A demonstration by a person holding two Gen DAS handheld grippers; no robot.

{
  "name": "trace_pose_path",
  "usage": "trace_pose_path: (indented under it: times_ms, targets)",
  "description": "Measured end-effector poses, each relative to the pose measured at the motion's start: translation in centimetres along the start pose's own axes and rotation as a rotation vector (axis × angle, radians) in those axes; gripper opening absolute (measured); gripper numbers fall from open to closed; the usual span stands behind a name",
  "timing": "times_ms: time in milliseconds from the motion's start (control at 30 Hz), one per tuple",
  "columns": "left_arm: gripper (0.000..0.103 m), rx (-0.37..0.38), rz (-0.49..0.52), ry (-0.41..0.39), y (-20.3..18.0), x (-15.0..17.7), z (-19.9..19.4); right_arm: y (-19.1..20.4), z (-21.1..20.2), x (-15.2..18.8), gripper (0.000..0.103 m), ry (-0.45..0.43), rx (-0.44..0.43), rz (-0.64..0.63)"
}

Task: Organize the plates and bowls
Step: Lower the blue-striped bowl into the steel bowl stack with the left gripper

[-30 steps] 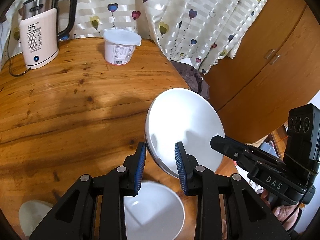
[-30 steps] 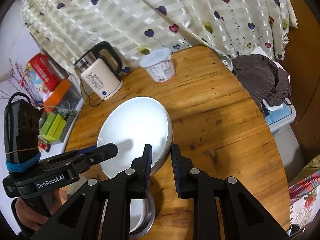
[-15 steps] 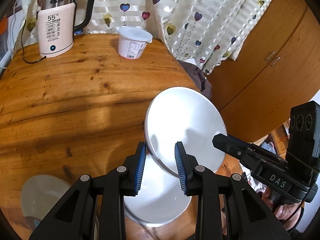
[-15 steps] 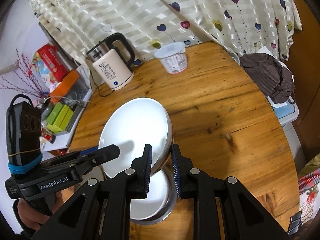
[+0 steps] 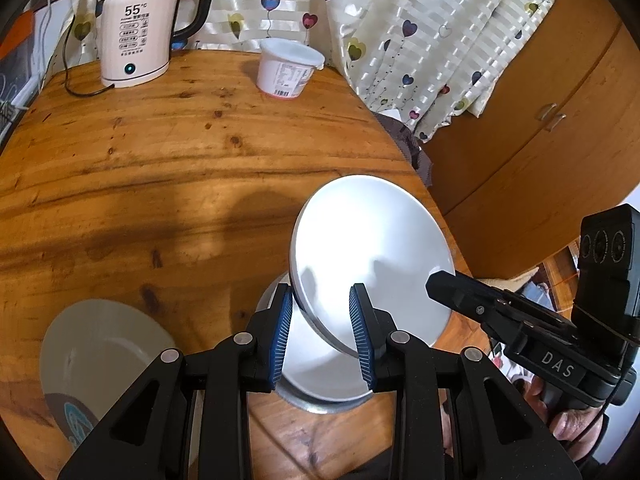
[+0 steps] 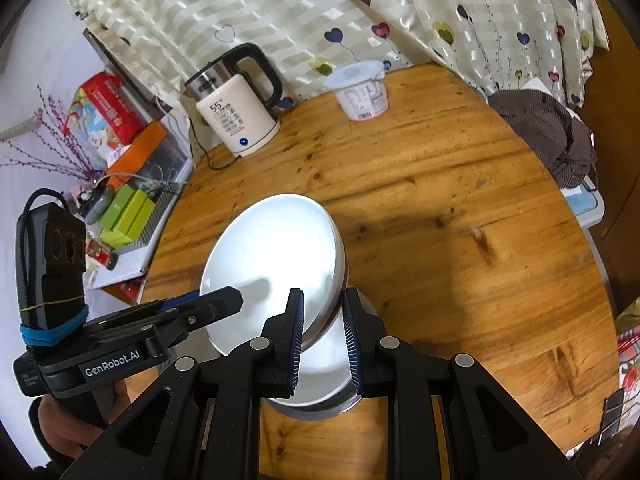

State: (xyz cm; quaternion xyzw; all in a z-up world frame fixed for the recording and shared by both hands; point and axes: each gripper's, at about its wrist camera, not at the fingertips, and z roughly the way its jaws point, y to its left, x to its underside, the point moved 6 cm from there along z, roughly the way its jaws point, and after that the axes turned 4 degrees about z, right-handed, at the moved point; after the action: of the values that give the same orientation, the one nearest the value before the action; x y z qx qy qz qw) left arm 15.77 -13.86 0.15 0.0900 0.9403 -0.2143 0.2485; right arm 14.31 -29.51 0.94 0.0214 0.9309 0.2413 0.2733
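A white bowl with a steel outside (image 5: 372, 248) (image 6: 272, 256) hangs tilted above the table, held from two sides. My left gripper (image 5: 320, 320) is shut on its near-left rim, one pad inside and one outside. My right gripper (image 6: 322, 320) is shut on the opposite rim in the same way. Each gripper shows in the other's view: the right gripper (image 5: 440, 284) and the left gripper (image 6: 232, 300). Directly under the held bowl sits a second white bowl with a metal rim (image 5: 324, 376) (image 6: 320, 380), partly hidden. A pale plate with a blue pattern (image 5: 100, 344) lies to the left.
On the round wooden table (image 5: 160, 160) a white kettle (image 5: 138, 32) and a lidded white tub (image 5: 288, 68) stand at the far edge by the heart-print curtain. A wooden cabinet (image 5: 540, 120) and a brown cloth (image 6: 548, 132) are to the right. Boxes (image 6: 128, 208) crowd the left.
Both grippers have carried the bowl back toward the near edge of the table. It now hangs over the second bowl, and the patterned plate has come further into view.
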Motion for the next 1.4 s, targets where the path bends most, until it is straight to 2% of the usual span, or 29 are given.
trace_pose_path:
  times_ms: [700,1400]
  targets:
    - [0.031,-0.036,-0.038,0.066,0.8,3.2,1.6,-1.2,1.8,2.9,0.019,0.081,-0.013,0.033]
    - [0.031,-0.067,-0.010,0.055,0.6,3.7,1.6,-1.3,2.3,3.4,0.019,0.099,-0.015,0.036]
